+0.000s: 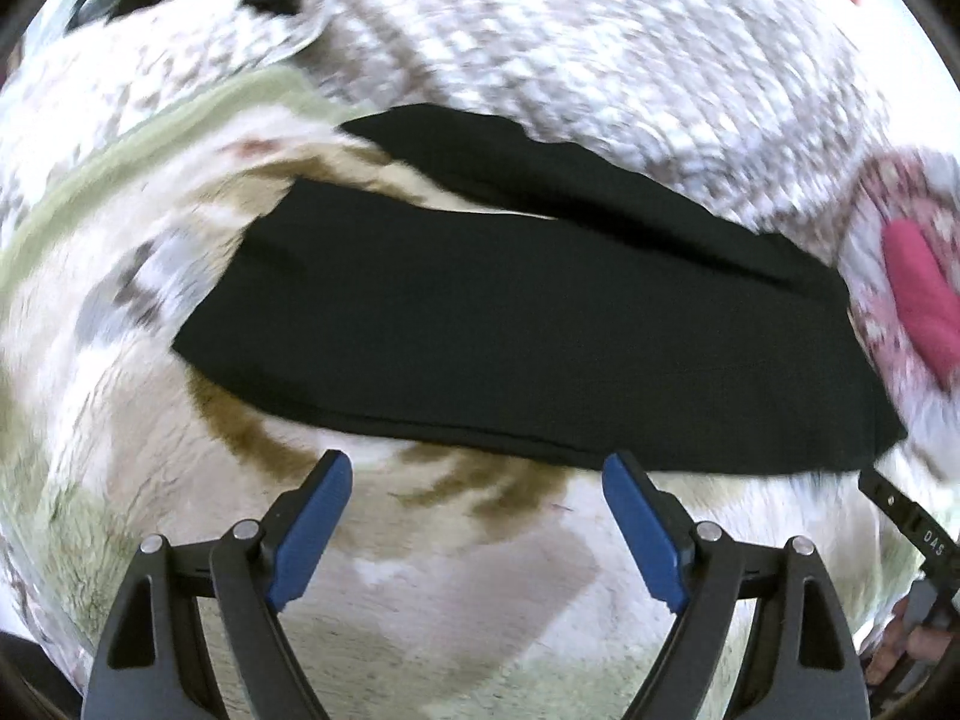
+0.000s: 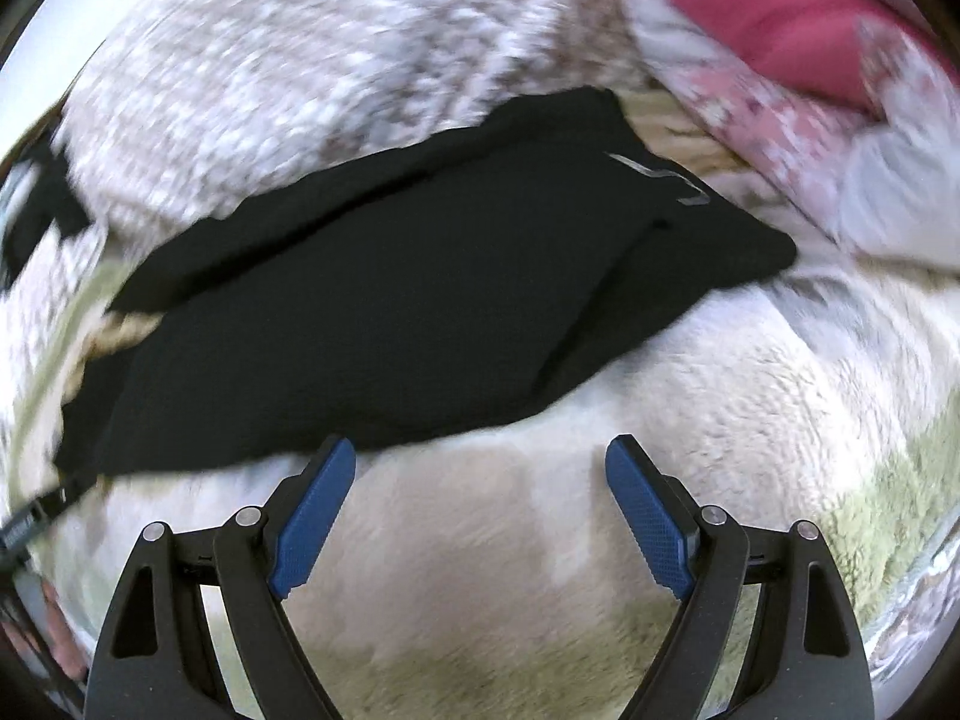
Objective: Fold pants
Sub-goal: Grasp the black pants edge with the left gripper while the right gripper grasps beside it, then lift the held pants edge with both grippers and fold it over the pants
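The pants (image 1: 528,324) lay black and long on the fleecy blanket (image 1: 456,576), one leg over the other but not quite matched, since a strip of blanket showed between the two legs at the far end; my left gripper (image 1: 477,531) and my right gripper (image 2: 480,525) both stood wide apart and held nothing, just beside the near edge of the cloth. I judged the risks like this: the pads could pinch only the top layer, so the lower leg would stay behind and the fold would come crooked; the soft blanket could be caught together with the fabric; the blur in both views made the edge hard to find. I saw no container; only a pink-patterned cloth (image 2: 798,48) lay near the waist end.
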A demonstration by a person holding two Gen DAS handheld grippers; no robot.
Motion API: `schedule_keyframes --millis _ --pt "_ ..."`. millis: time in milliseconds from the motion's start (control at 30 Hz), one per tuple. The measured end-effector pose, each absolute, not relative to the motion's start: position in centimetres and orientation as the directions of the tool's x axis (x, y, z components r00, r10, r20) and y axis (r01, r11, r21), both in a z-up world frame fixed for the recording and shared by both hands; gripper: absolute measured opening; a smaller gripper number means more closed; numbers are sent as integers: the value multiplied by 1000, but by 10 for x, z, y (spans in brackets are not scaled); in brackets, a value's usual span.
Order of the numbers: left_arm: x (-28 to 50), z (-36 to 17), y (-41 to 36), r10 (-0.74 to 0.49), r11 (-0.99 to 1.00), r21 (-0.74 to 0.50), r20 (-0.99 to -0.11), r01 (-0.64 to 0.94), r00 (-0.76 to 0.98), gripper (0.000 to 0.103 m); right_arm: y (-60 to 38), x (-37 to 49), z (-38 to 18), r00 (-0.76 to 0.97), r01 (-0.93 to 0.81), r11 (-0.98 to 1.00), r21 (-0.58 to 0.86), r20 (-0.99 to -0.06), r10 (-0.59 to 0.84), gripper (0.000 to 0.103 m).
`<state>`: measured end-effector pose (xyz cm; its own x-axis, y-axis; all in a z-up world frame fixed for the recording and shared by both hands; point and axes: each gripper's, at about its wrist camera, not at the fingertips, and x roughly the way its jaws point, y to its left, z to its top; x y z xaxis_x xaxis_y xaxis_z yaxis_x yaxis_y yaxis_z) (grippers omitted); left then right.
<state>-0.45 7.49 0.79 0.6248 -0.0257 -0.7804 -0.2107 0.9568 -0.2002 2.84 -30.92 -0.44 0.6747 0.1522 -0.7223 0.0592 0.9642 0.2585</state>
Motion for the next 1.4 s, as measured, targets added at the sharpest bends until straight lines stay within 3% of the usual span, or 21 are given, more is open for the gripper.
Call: schedule_keyframes --millis 167,367,467,533,567,633,700,767,800,900,1167,1400 --pt "2 3 95 -42 925 -268 -779 -271 626 85 -335 44 -3 681 124 909 398 -700 214 82" --pt "13 -2 110 -66 898 -328 -760 -294 646 85 -347 69 2 711 147 888 435 -671 212 81" --pt "21 -4 114 -62 897 -328 -757 -297 651 84 -352 80 8 738 152 891 427 -649 185 71" --pt "25 -4 113 -39 905 -304 -757 -299 653 82 -359 86 9 747 168 886 431 -642 171 57" --pt "28 -5 111 -19 912 -280 -759 -301 651 77 -364 90 8 747 178 880 440 -643 170 54" --pt "31 -5 111 10 916 -254 -761 -312 649 70 -371 96 7 747 202 872 446 -646 157 36" --pt "35 -3 113 36 915 -237 -759 -326 650 54 -379 100 6 749 225 865 448 -648 140 20" --pt "39 -3 120 65 910 -220 -761 -351 646 23 -386 101 5 750 241 845 478 -644 151 11" --pt "40 -4 124 61 902 -234 -762 -363 644 19 -388 101 4 751 245 838 488 -642 154 6" --pt "40 -1 131 47 890 -261 -763 -374 645 7 -390 95 9 762 234 825 514 -624 172 5" --pt "-4 47 137 49 901 -277 -700 -334 712 4 -387 35 48 795 169 834 526 -573 200 4" --pt "-41 30 144 -6 894 -307 -736 -327 677 4 -408 -6 11 725 263 796 546 -655 210 4"
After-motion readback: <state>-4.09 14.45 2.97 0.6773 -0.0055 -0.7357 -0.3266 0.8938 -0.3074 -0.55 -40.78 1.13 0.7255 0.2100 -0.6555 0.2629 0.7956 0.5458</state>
